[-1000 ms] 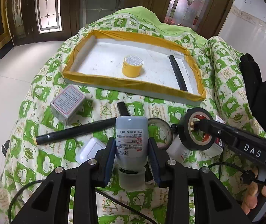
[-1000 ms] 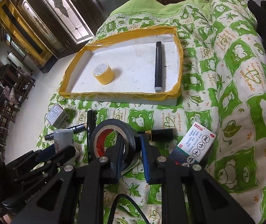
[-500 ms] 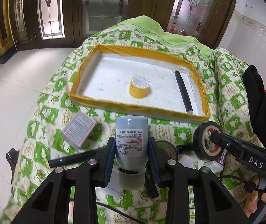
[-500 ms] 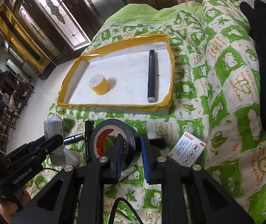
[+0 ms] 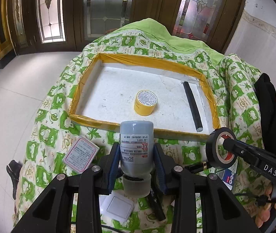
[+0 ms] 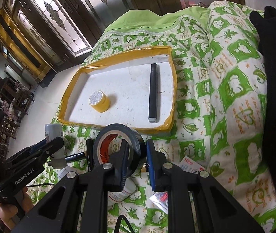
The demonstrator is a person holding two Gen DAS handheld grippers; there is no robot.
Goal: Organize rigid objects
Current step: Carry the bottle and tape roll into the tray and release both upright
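Part done, by the look of it: the tray (image 5: 208,89) w/ yellow taped rim already holds a yellow tape roll (image 5: 145,102) and a black marker (image 5: 192,106), well apart. The left gripper (image 5: 137,162) is clamped on a grey bottle (image 5: 137,145), cap toward the camera, held above the quilt (image 5: 46,136) just short of the tray's near rim, and the right gripper (image 6: 137,156) pinches a black tape roll (image 6: 116,145) thru its wall, also short of the tray. Still out on the quilt: small pink-edged box (image 5: 80,153), white square pad (image 5: 117,206), another black pen (image 5: 156,203), card packet (image 6: 191,165) — so approx. half left, I'd judge.
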